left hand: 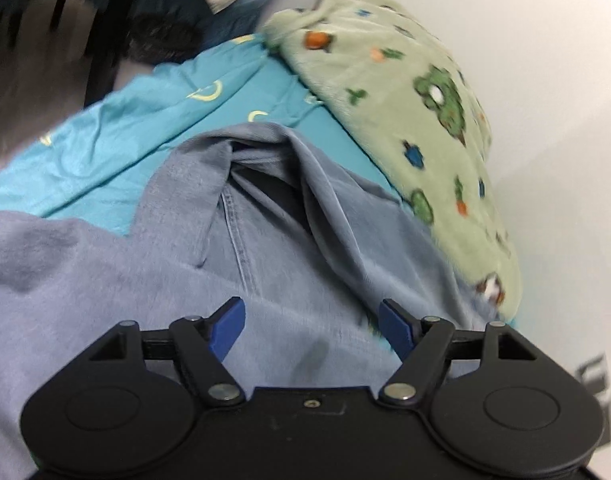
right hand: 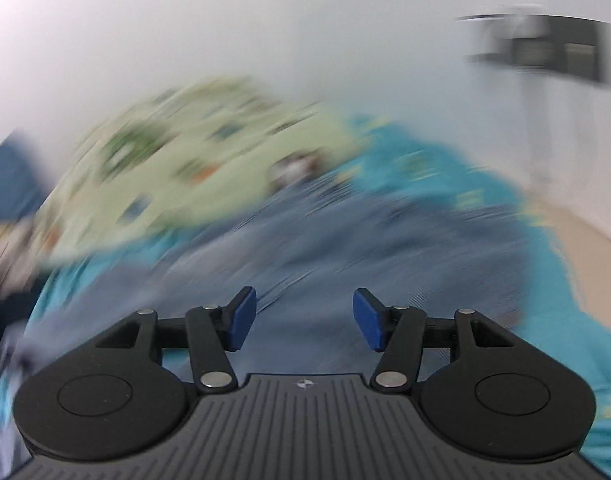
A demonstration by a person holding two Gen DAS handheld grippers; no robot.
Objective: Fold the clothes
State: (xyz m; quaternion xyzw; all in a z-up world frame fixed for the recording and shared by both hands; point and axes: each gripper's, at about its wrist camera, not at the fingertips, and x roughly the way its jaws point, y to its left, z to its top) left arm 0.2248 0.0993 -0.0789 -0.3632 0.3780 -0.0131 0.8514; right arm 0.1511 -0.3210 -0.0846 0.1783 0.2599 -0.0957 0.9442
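So the grey-blue garment (left hand: 265,248) is lying rumpled on the bed, on top of the teal sheet (left hand: 105,148), with the green frog-print blanket (left hand: 405,112) bunched right beside it against the wall. There's a deep crease running up the middle, with a seam showing next to it, so it's nowhere near flat yet.

Left claw (left hand: 311,326) is released, jaws wide, hanging just over the cloth with nothing between them. Right claw (right hand: 304,318) is also released and empty (that view is smeared with blur, so take the details loosely).

What I'd worry about: grabbing in that crease could pinch two layers at once and drag the whole bundle instead of one edge. The sheet sits right underneath too, so a deep bite might catch it as well. The blanket edge is close enough to snag.
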